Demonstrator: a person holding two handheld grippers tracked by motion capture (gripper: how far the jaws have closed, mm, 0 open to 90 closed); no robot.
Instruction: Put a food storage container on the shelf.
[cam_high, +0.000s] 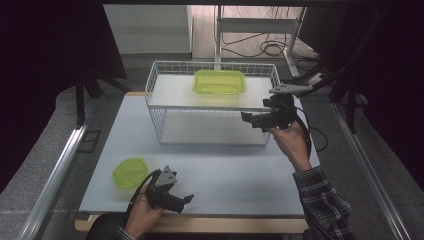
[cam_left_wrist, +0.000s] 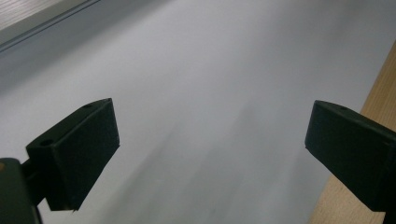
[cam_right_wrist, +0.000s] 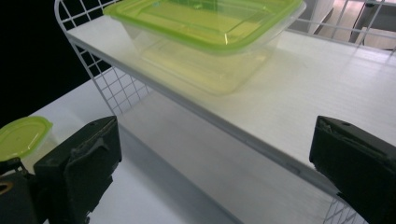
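— Where do the things sit, and which tool is closer to what?

— The rectangular container (cam_high: 219, 81) with its green lid on rests on the top shelf of the white wire rack (cam_high: 159, 90) at the far edge of the desk (cam_high: 240, 175). Its long axis runs left to right along the shelf. The right tool (cam_high: 250, 119) hovers at the rack's right front corner, jaws spread wide and empty, so the container lies ahead and to its left. The right hand is the nearer one.

— And the left?

— The left tool (cam_high: 186, 200) hangs low near the front edge of the desk, jaws apart with nothing between them, pointing right. The small round container (cam_high: 129, 172) with a green lid sits just beside it, near the front left corner.

— Anything inside them?

— The rectangular one looks empty through its clear wall. I cannot tell for the round one.
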